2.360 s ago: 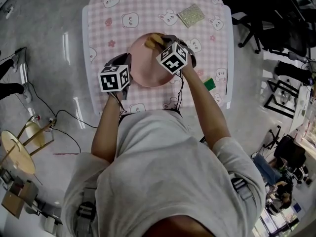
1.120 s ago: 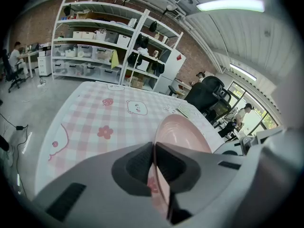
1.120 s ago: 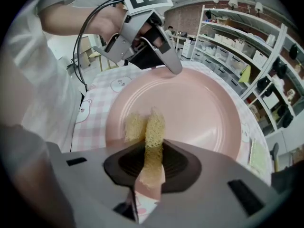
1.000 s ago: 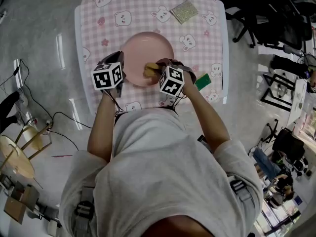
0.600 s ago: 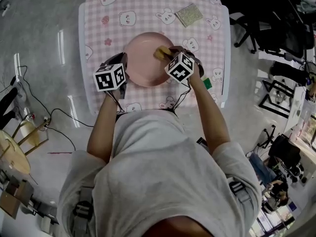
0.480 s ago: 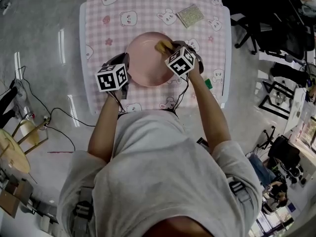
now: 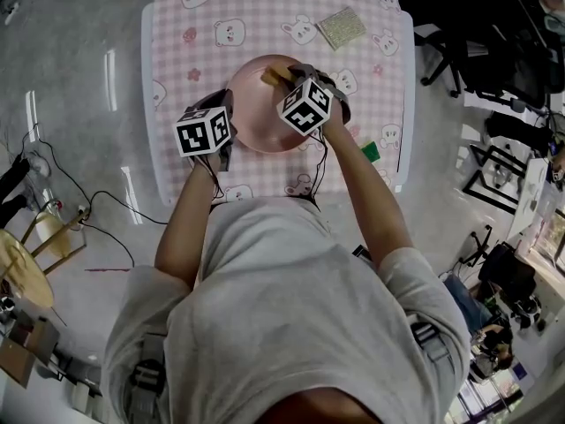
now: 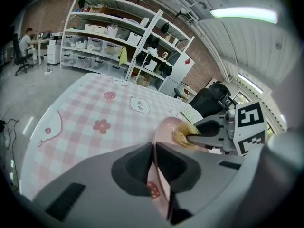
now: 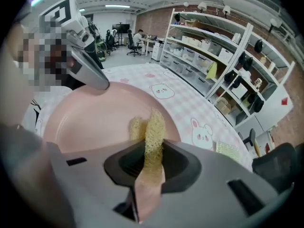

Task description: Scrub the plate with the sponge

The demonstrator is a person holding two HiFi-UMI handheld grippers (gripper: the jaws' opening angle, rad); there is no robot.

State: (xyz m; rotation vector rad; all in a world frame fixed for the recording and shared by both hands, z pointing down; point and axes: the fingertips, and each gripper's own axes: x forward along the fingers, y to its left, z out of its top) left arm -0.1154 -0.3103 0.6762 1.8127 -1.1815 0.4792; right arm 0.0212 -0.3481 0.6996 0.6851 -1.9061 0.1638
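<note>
On the table [image 7: 256, 11], left gripper [image 8: 155, 152] clamped the stiff, probably slippery plate [image 8: 164, 130] by its rim; right gripper [image 9: 150, 161] pinched the soft, squashy sponge [image 9: 153, 126] mid-body

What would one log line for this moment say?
left tool: shut on round pink plate rim | right tool: shut on yellow mesh sponge | sponge: against plate face

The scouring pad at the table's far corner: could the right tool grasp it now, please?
Probably not: the path to the pad looks clear, but the right tool is shut on the sponge.
</note>
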